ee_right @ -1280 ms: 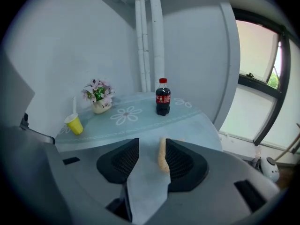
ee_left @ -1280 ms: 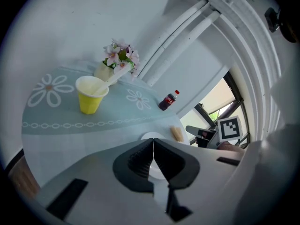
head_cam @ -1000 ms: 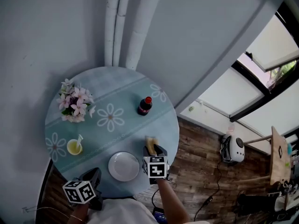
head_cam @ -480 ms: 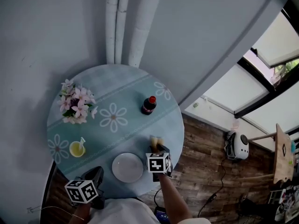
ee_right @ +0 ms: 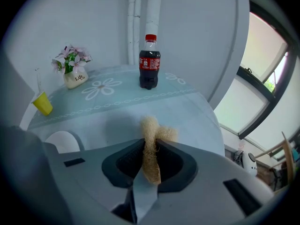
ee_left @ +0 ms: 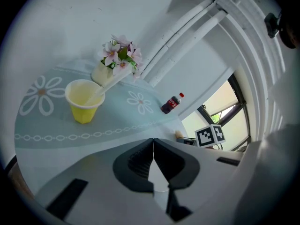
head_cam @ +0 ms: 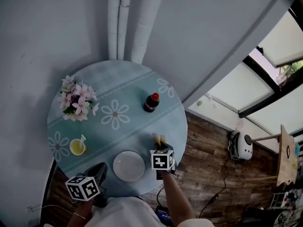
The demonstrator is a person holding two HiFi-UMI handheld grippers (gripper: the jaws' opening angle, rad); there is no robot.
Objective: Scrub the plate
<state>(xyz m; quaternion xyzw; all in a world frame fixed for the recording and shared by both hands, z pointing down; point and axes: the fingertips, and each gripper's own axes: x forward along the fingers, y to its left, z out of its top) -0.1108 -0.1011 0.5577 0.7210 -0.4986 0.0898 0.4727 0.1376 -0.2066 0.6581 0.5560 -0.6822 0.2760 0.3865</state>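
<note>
A white plate [head_cam: 129, 166] lies near the front edge of the round table [head_cam: 124, 77], and its rim shows at the lower left of the right gripper view [ee_right: 63, 142]. Just right of the plate, my right gripper [head_cam: 161, 150] is closing. A tan loofah sponge [ee_right: 151, 139] is squeezed between its pads, and the sponge's tip [head_cam: 159, 139] sticks out ahead of the gripper [ee_right: 150, 146]. My left gripper [head_cam: 100, 169] hovers at the table's edge left of the plate. It is shut with nothing between its jaws [ee_left: 153, 146].
A cola bottle [head_cam: 151, 102] stands past the sponge toward the far right. A yellow cup with a straw [head_cam: 77, 147] sits at the left and a flower pot [head_cam: 75, 98] behind it. Wooden floor and a white appliance [head_cam: 240, 147] lie beyond the table's right edge.
My right gripper has edged forward over the sponge, so less of the sponge shows ahead of it. The left gripper and the plate keep their places.
</note>
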